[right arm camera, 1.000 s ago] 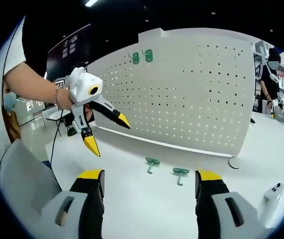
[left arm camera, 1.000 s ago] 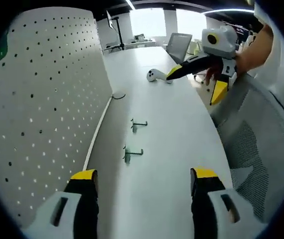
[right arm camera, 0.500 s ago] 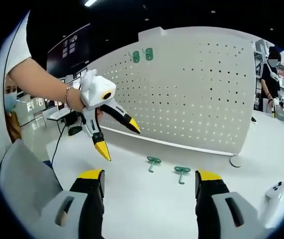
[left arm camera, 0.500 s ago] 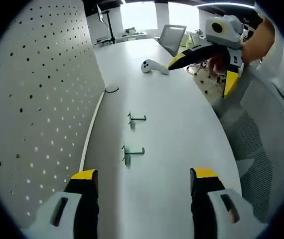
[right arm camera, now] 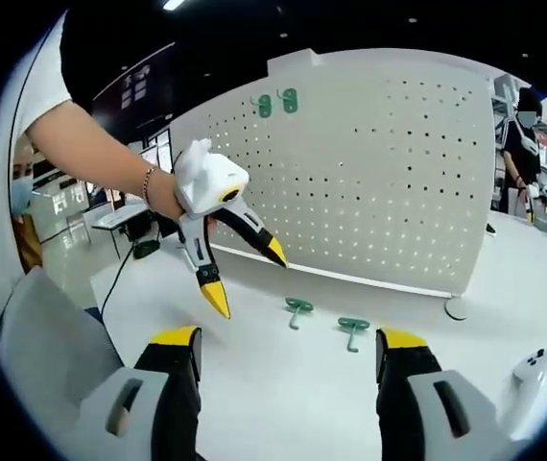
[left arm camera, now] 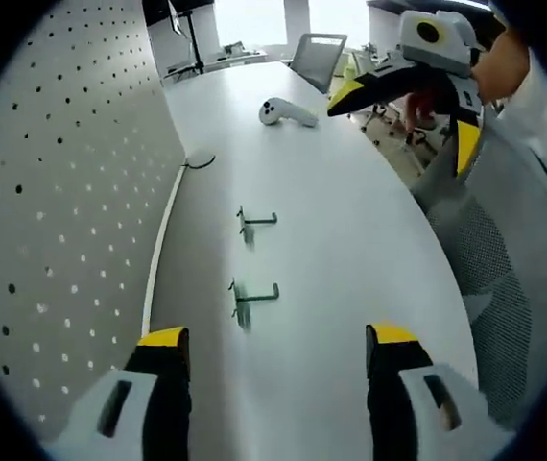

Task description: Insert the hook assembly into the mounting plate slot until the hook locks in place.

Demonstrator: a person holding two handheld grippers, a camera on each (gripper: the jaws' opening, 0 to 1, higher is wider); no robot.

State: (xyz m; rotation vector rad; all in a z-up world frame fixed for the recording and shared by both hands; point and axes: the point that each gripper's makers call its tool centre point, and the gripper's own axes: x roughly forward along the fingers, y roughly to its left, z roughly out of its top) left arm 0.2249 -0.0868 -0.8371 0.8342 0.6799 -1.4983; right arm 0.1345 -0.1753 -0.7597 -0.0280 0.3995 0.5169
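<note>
Two hooks [right arm camera: 326, 317] lie on the table [right arm camera: 283, 384] (before the pegboard [right arm camera: 369, 173]).

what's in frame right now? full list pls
pegboard: 1, white, upright on the table
mounted hooks: 2, green, near the pegboard's top edge
loose hooks: 2, green, lying on the table beside the pegboard
table: 1, white
controller: 1, white, far end of the table
mesh chair: 1, grey, at the table's edge
people: at least 2, background, right gripper view
left gripper: open, yellow-tipped fingers, held above the table near the hooks
right gripper: open, held beyond the table's edge
</note>
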